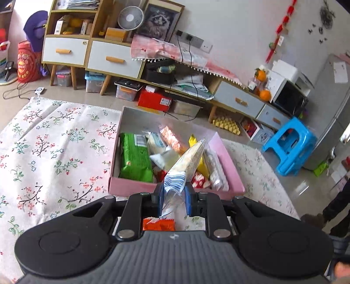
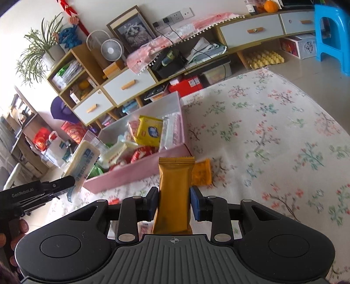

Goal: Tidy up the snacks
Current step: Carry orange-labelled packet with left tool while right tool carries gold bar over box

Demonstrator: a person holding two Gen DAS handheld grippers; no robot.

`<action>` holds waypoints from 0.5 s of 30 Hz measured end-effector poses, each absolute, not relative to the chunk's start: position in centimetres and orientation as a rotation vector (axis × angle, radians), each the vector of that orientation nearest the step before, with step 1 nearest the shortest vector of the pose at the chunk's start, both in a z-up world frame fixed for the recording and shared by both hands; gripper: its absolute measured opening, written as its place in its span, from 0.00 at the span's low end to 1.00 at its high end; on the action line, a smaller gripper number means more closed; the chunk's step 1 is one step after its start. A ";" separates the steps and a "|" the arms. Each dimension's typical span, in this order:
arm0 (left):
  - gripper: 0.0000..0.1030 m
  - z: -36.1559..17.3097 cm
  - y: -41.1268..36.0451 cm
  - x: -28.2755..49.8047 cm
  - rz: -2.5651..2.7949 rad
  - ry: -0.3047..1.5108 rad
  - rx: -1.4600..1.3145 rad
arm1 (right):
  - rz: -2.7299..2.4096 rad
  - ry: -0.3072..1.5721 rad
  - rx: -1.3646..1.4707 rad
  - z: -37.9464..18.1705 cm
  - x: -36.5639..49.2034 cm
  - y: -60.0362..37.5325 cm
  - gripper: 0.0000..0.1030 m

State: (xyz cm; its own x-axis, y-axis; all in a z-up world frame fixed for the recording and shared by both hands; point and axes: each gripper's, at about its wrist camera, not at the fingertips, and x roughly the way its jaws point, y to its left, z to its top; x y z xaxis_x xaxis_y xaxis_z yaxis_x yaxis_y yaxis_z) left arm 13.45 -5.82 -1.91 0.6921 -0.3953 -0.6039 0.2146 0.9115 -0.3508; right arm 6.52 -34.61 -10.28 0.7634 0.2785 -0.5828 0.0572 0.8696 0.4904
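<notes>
Your left gripper (image 1: 172, 193) has its jaws clamped on the crimped end of a flat, clear-film wafer packet (image 1: 188, 161) printed in blue and white, which sticks out tilted above the pink box (image 1: 129, 185). In the right wrist view the same packet (image 2: 82, 161) hangs just beside the box's near-left corner, held by the black left gripper (image 2: 65, 182).

Your right gripper (image 2: 174, 203) has its jaws closed on a long, glossy gold foil bar (image 2: 174, 185) with a serrated top edge. The bar stands upright between the blue pads. Just beyond it, a small square orange packet (image 2: 202, 172) lies flat on the cloth, near the box's front wall.

The pink box (image 2: 135, 172) is a shallow rectangular cardboard tray with a pale inside. It holds a crinkly green bag (image 1: 135, 157), a yellow square packet (image 2: 149, 130), a ridged clear sleeve of pale biscuits (image 2: 170, 131), and red-and-white wrapped sweets (image 2: 142, 154).

The box sits on a soft white cloth (image 1: 54, 142) printed with small pink and green flower sprigs. Beyond it runs a low wooden cabinet (image 1: 113, 59) with white drawers and wooden handles. On it stand a small white fan (image 1: 130, 18) and a framed cat picture (image 1: 160, 20). A blue plastic stool (image 1: 291, 146) stands on the shiny tile floor at the right.
</notes>
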 end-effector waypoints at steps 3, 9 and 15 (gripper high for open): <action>0.17 -1.9 -6.0 14.2 -0.330 0.731 -0.263 | 0.134 0.690 0.505 -9.6 7.6 -34.4 0.29; 0.17 -1.7 -5.4 15.9 -0.303 0.763 -0.272 | 0.162 0.702 0.538 -8.3 10.5 -34.8 0.29; 0.17 -1.6 -6.8 17.6 -0.299 0.746 -0.282 | 0.184 0.722 0.596 -8.1 14.6 -34.5 0.29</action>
State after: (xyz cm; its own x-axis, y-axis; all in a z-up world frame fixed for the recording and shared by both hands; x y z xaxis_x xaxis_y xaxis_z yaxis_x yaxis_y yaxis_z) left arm 17.58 -6.79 -1.59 0.6963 -0.3633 -0.6190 0.1653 0.9204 -0.3542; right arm 14.60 -34.54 -8.08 0.7426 0.3567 -0.5668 0.0422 0.8197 0.5712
